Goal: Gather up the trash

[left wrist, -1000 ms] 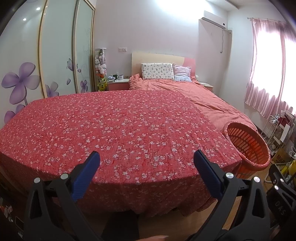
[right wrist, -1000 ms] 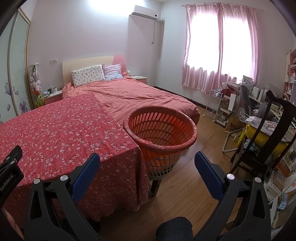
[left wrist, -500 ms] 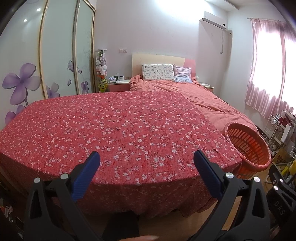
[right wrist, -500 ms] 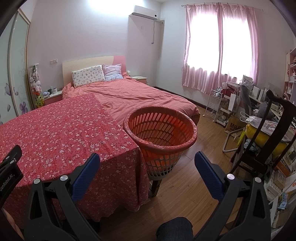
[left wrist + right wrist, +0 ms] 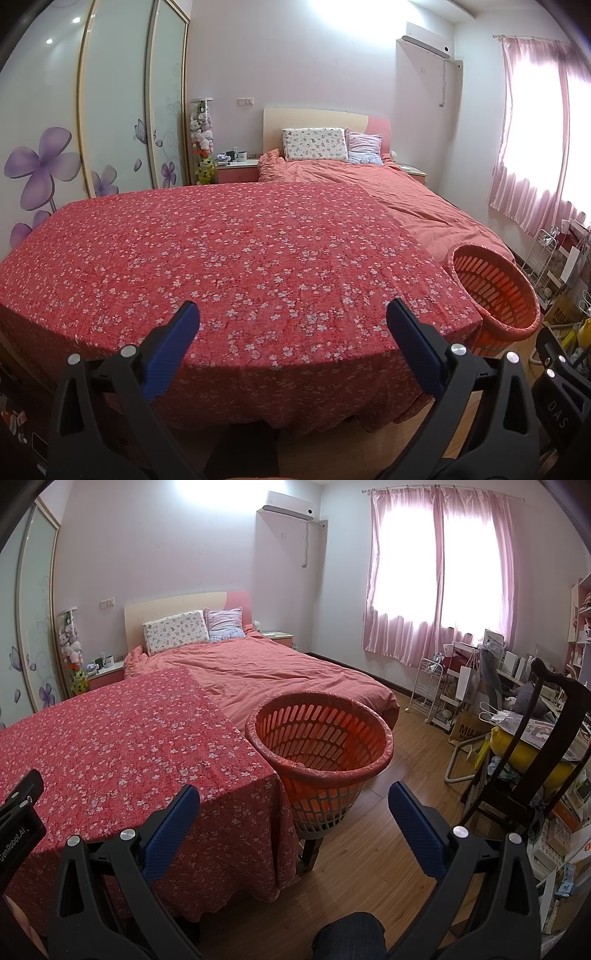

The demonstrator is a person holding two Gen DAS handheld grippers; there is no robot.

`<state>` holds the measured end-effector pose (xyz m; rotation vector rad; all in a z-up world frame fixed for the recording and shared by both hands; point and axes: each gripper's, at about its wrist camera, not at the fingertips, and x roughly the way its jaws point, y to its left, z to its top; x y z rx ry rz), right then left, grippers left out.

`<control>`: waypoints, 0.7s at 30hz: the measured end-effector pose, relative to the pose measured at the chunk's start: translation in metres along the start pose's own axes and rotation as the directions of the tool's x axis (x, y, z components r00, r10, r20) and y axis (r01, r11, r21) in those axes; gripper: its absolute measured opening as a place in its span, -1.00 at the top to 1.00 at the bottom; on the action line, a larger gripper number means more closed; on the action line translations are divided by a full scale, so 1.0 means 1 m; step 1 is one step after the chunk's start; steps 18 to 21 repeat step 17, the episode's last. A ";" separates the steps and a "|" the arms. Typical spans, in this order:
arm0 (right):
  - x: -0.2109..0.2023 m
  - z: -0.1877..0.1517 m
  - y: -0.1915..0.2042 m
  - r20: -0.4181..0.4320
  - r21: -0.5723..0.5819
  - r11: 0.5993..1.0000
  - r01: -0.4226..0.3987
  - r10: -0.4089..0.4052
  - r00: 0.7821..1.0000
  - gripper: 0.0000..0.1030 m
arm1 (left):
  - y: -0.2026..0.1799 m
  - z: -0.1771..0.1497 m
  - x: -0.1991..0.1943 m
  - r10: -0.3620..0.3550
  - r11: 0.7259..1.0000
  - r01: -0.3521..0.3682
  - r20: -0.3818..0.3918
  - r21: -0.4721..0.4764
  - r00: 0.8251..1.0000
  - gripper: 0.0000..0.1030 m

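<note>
Left wrist view: the left gripper (image 5: 293, 314) hangs with its blue-padded jaws spread wide and empty, above the near edge of a table draped in a red floral cloth (image 5: 236, 258). An orange basket (image 5: 495, 291) stands just beside the cloth's right corner.

Right wrist view: the right gripper (image 5: 293, 797) is also wide and empty, facing the orange basket (image 5: 319, 734), which touches the cloth's (image 5: 122, 738) right edge. A bed (image 5: 280, 672) lies behind the basket. No trash can be made out.
</note>
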<state>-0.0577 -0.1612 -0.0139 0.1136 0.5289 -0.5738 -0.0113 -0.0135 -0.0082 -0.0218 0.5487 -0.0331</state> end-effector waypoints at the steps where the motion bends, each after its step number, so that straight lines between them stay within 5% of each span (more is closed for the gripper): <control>1: 0.000 0.000 0.000 0.001 0.000 1.000 0.000 0.000 1.000 -0.96 | 0.000 0.000 0.000 -0.001 1.000 0.001 0.001 0.001 1.000 -0.92; 21: 0.000 0.000 0.000 0.002 0.001 1.000 -0.001 0.001 1.000 -0.96 | -0.001 0.000 -0.001 0.000 1.000 0.000 0.004 0.010 1.000 -0.92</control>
